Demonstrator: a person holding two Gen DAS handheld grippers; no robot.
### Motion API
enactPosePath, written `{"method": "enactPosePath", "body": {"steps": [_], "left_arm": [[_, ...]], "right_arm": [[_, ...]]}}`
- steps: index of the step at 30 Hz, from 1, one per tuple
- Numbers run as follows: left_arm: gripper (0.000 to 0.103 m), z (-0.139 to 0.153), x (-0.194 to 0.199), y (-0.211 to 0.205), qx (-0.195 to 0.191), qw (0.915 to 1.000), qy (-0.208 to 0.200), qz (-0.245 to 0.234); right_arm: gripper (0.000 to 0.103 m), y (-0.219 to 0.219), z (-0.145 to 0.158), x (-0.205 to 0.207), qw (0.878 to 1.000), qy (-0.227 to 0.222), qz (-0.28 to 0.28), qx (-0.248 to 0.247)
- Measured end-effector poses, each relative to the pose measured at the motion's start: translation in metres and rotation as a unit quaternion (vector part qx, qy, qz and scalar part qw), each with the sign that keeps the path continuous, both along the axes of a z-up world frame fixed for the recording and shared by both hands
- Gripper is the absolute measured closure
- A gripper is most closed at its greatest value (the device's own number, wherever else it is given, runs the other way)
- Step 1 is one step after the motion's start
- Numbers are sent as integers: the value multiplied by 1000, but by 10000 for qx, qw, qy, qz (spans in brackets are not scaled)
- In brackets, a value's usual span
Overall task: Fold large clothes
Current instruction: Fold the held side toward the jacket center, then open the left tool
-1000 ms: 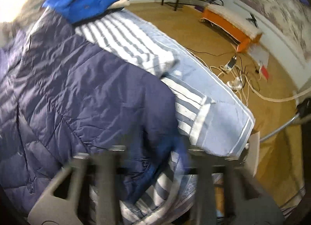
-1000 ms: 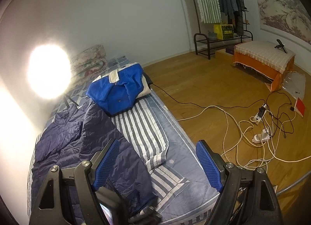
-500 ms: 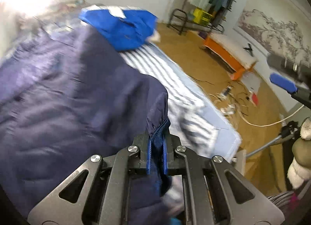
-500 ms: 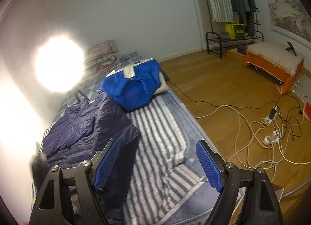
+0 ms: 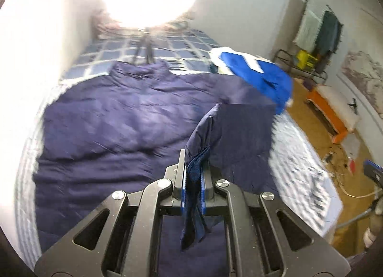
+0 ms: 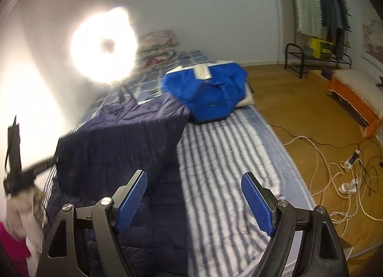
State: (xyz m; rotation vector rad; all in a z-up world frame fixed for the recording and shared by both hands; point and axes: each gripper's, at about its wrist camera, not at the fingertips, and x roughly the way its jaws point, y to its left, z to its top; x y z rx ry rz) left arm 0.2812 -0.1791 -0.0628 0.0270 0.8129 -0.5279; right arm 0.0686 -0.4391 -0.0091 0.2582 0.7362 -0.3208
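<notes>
left tongs [image 5: 193, 189] clamped on navy jacket [image 5: 115, 119] hem, raised over bed [image 6: 227, 157] | right tongs [image 6: 194, 201] apart, empty | advice: carry flap flat across the body, align edges, release only once settled

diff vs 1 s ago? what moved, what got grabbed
The left gripper closed on the navy jacket sleeve cuff, lifted it off the striped bedding and is carrying it across over the jacket body. The right gripper stayed open and empty; the blue garment stayed put.
</notes>
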Motion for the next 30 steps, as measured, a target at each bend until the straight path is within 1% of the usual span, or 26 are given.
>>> {"method": "enactPosePath", "body": {"steps": [3,7,10,14,16,22,24,27,30], "left_arm": [[97,-7,36,23,26,9998,45,180],[97,-22,92,51,-41,9985,162,530],[97,-38,129,67,33,9967,194,790],[97,-64,175,87,131,9942,277,1032],[97,-75,192,97,142,9928,317,1147],[97,-106,238,121,47,9868,504,1536],[97,-112,248,123,58,9858,493,1606],[97,-116,265,123,77,9845,471,1688],[97,-123,277,120,301,9827,428,1777]], "right_arm": [[20,19,-7,11,9996,115,263,23],[20,40,-19,20,9979,313,573,-15],[20,50,-26,28,9966,446,686,-99],[20,51,-35,36,9956,592,722,67],[20,53,-39,39,9951,642,739,141],[20,61,-51,52,9934,808,811,6],[20,63,-55,56,9926,871,845,94],[20,66,-59,60,9915,950,889,90],[20,69,-61,61,9911,982,899,24]]}}
